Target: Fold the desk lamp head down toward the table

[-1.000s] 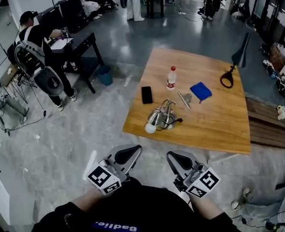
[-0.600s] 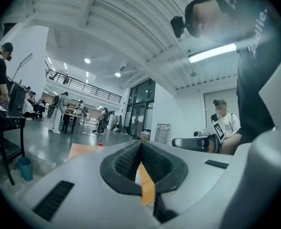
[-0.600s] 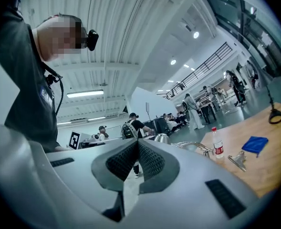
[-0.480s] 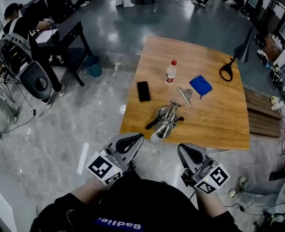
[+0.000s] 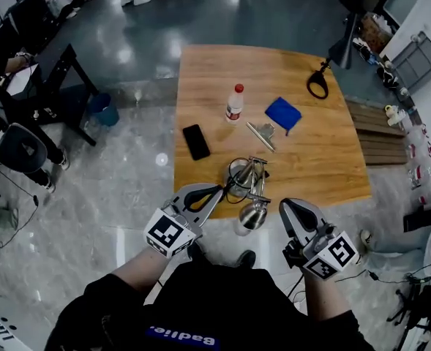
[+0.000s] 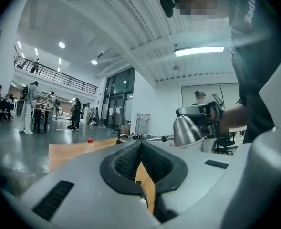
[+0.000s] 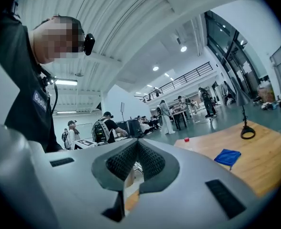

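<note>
**Change from earlier frames.** The wooden table (image 5: 325,148) lay well ahead of us a second ago. Now its near edge is at our grippers, and the desk lamp (image 5: 250,196) that lay in front of both now lies between them. Both pairs of jaws stay closed, as before.

**Left gripper** (image 5: 216,191). Jaws together and empty. Its tip is just beside the lamp's round base.

**Right gripper** (image 5: 288,209). Jaws together and empty. It is near the lamp's head, on the head's right.

**Desk lamp.** It is at the table's near edge, with the chrome head toward us and low.

**By view.**
- Only the head view shows the black phone (image 5: 196,141), the bottle (image 5: 234,102), the blue cloth (image 5: 282,113) and the silver clip (image 5: 260,135) laid out together.
- The left gripper view alone shows the lamp head (image 6: 188,131) side-on, with the right gripper just behind it.
- The right gripper view shows the cloth (image 7: 227,157) and a black ring (image 7: 247,132), but not the lamp.

**Unclear.** We cannot tell whether the left tip touches the lamp. The head's rim blurs into the floor below it.
</note>
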{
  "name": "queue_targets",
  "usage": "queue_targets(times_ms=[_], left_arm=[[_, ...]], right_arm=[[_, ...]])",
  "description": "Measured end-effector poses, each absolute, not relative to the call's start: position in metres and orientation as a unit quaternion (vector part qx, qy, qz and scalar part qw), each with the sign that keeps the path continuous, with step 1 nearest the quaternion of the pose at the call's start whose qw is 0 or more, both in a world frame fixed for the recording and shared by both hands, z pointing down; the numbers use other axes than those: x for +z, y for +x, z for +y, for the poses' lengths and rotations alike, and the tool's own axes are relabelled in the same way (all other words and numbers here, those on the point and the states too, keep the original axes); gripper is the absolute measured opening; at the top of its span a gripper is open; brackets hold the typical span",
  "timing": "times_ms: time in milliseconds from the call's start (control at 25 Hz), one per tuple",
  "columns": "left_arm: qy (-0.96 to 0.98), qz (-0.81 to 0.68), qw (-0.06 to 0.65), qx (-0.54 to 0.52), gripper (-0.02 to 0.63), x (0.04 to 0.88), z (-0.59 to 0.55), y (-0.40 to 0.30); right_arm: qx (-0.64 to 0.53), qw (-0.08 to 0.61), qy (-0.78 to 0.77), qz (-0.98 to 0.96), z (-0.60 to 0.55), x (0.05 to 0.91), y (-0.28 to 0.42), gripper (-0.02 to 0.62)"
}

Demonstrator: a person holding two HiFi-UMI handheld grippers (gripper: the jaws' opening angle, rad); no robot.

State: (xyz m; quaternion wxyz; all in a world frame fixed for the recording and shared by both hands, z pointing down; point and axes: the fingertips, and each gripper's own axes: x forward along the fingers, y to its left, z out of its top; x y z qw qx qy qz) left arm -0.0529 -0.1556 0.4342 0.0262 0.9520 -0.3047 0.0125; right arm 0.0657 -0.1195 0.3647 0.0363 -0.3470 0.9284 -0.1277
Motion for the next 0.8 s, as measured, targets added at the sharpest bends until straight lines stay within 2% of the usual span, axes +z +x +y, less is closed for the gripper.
queue_targets(times_ms=[200,360,480,640,800], left_arm=[[0.955,-0.289,0.025,0.06,0.009,0.485,-0.19,-0.029],[0.956,-0.276,0.031,0.09,0.011,0.521,-0.209,-0.008],[0.958,-0.264,0.022,0.109,0.017,0.538,-0.223,0.006],[0.962,-0.246,0.018,0.119,0.125,0.554,-0.242,0.022],[0.968,-0.221,0.014,0.118,0.149,0.562,-0.251,0.039]], right_arm=[[-0.159,0.045,-0.337,0.927,-0.133,0.372,0.075,0.005],[-0.232,0.047,-0.304,0.923,-0.143,0.387,0.081,0.008],[-0.294,0.047,-0.275,0.914,-0.152,0.397,0.083,0.063],[-0.339,0.03,-0.259,0.904,-0.163,0.414,0.084,0.141],[-0.392,0.032,-0.224,0.892,-0.167,0.423,0.075,0.158]])
